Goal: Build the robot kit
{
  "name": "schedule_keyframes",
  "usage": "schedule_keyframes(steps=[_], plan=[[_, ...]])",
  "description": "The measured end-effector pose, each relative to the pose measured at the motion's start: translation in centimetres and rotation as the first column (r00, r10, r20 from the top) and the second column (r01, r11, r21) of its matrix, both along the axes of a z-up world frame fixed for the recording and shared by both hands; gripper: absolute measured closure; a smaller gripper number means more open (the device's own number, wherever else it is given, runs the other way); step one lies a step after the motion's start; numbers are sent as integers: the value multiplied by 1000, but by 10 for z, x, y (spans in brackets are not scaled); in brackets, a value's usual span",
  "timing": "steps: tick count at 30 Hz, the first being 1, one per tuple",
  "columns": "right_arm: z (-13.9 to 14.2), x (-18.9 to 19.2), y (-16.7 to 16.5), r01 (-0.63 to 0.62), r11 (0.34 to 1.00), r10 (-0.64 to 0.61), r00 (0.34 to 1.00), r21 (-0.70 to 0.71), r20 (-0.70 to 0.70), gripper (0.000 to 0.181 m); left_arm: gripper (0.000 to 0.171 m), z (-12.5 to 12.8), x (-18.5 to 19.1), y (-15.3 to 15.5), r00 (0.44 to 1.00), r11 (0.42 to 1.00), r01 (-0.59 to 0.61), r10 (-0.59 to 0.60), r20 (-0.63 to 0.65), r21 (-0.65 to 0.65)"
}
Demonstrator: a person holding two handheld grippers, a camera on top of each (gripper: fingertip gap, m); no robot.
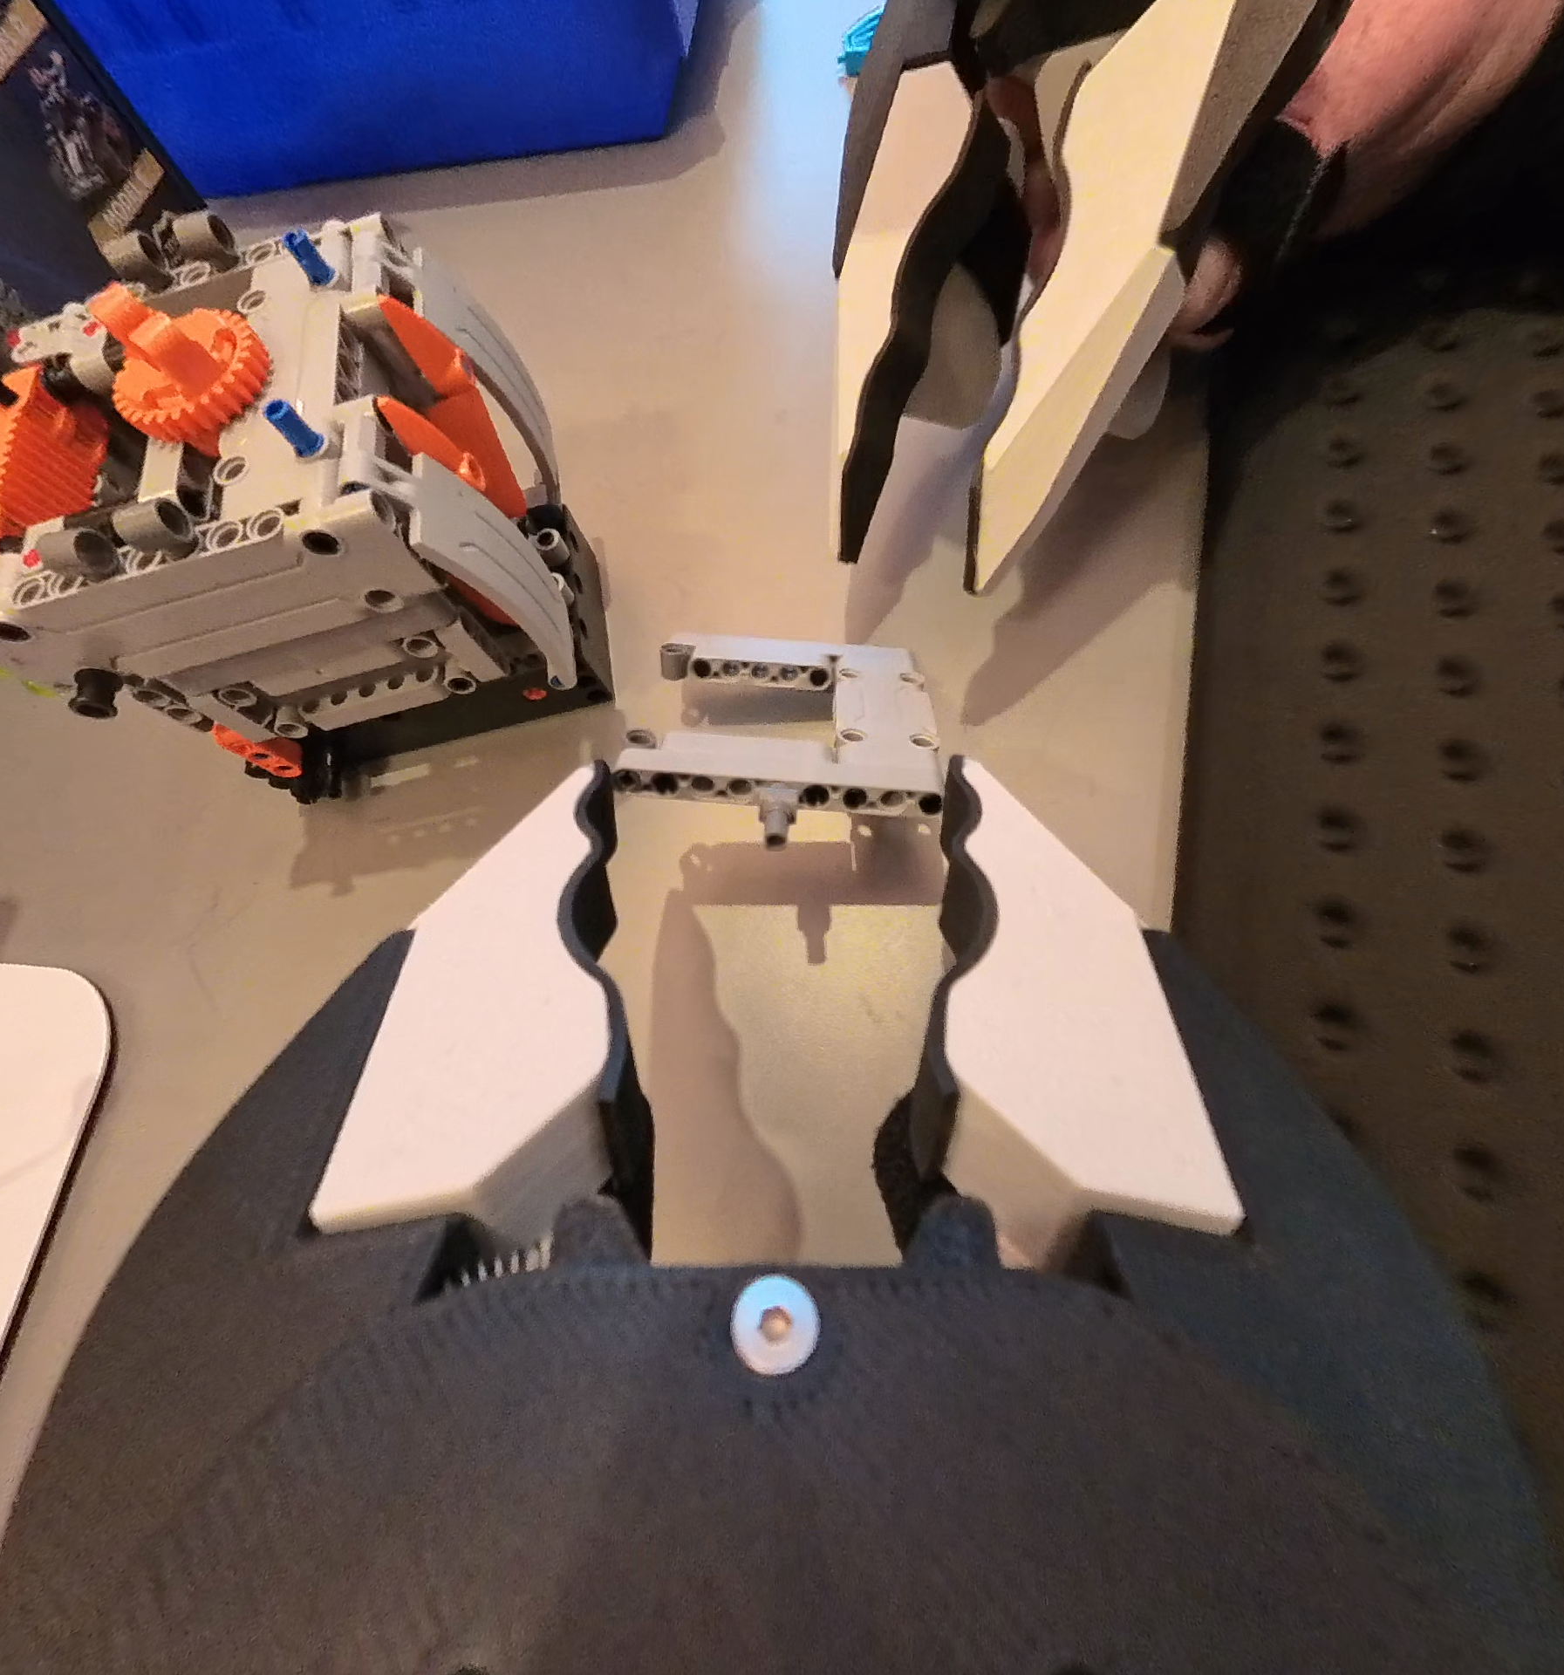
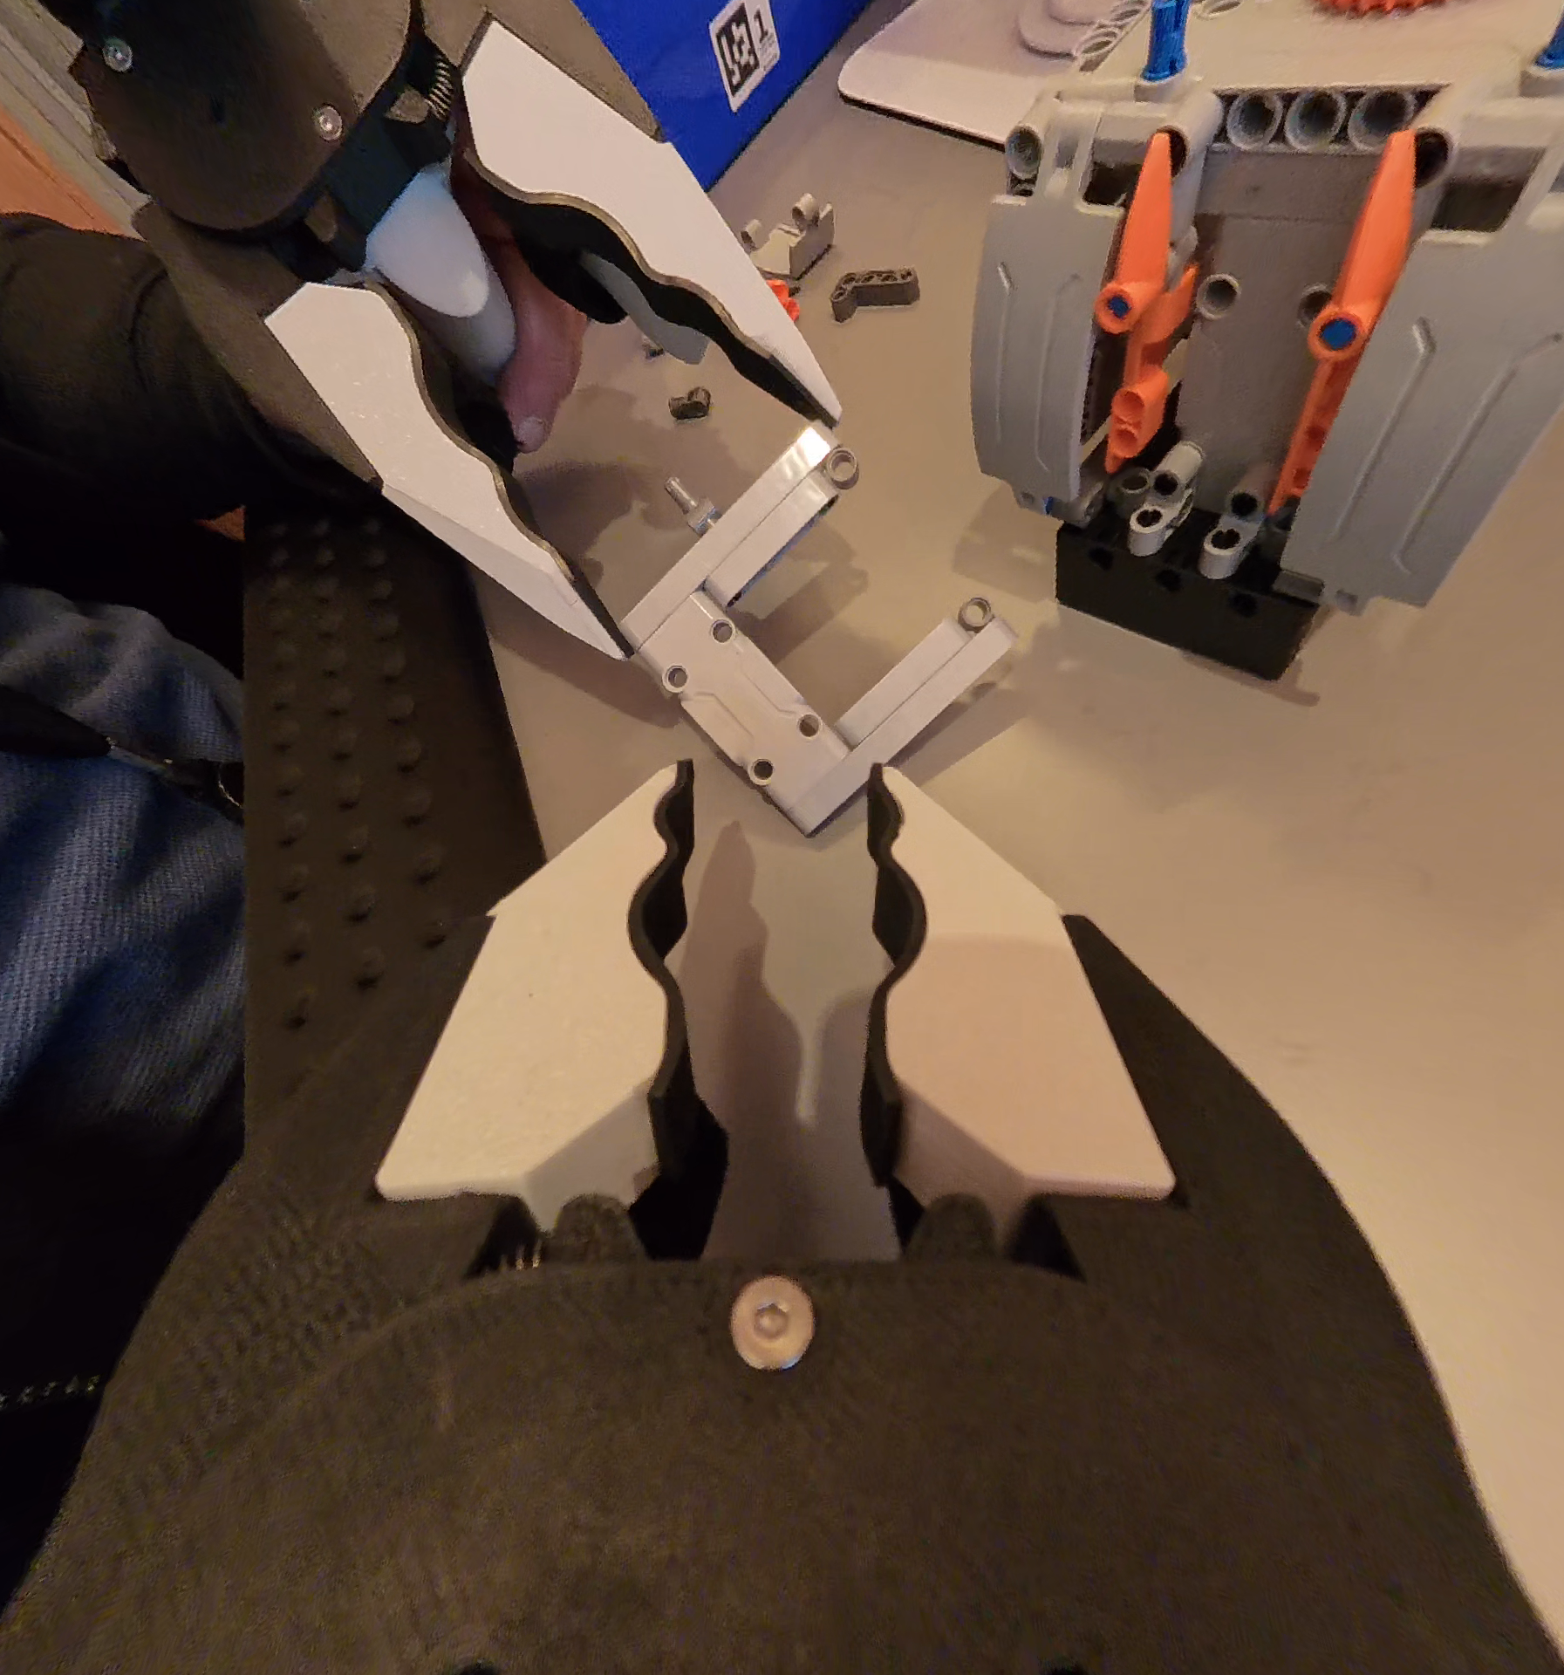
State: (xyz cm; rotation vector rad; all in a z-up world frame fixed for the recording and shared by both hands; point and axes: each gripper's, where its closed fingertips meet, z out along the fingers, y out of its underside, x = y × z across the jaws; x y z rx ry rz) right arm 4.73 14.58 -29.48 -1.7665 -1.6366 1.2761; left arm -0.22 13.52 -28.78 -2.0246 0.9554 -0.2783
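- Left gripper point(image 1: 778, 779) sits nearest the lens in the left wrist view, its two white fingers point(image 1: 524, 915) pinching the ends of the near beam of a light-grey U-shaped brick frame point(image 1: 837, 725).
- Held off the beige table point(image 1: 714, 344), the frame casts its shadow on the surface beneath; a small grey pin point(image 1: 773, 811) juts from the gripped beam toward the camera.
- Right gripper point(image 2: 782, 779), in the right wrist view, has its fingers spread; the frame's corner point(image 2: 814, 802) lies just at the gap between the tips, and contact cannot be told.
- Left of the frame stands a grey, orange and black brick assembly point(image 1: 307, 508) with an orange gear point(image 1: 189, 372) and blue pins point(image 1: 293, 426) on top.
- Behind it lies a blue box point(image 1: 379, 82); a white rounded board point(image 1: 8, 1133) rests at the left edge.
- Dark studded mat point(image 1: 1439, 725) covers the table's right side.
- Small loose bricks point(image 2: 873, 290) are scattered beyond the frame in the right wrist view.
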Motion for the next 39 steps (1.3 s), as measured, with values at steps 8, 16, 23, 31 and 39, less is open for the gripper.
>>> schedule_keyframes(steps=[8,16,23,31,39], plan=[[-16,2,1,3,1000,-3,996,3,92,145,102,-10,0,-1,1000,998,10,-9,24,-64],[-27,-4,-3,-1,1000,5,987,-23,160,153,103,-19,2,-4,1000,995,30,-30,1,-94],[-30,-2,1,16,1000,-16,985,-1,172,163,103,-33,1,-7,999,986,36,-37,-6,-161],[-30,-2,-2,0,1000,0,986,1,166,162,92,-44,4,-12,998,975,53,-58,-17,-214],[-30,-2,-5,-18,1000,17,987,5,163,162,99,-44,3,-10,998,979,41,-50,-38,-201]])
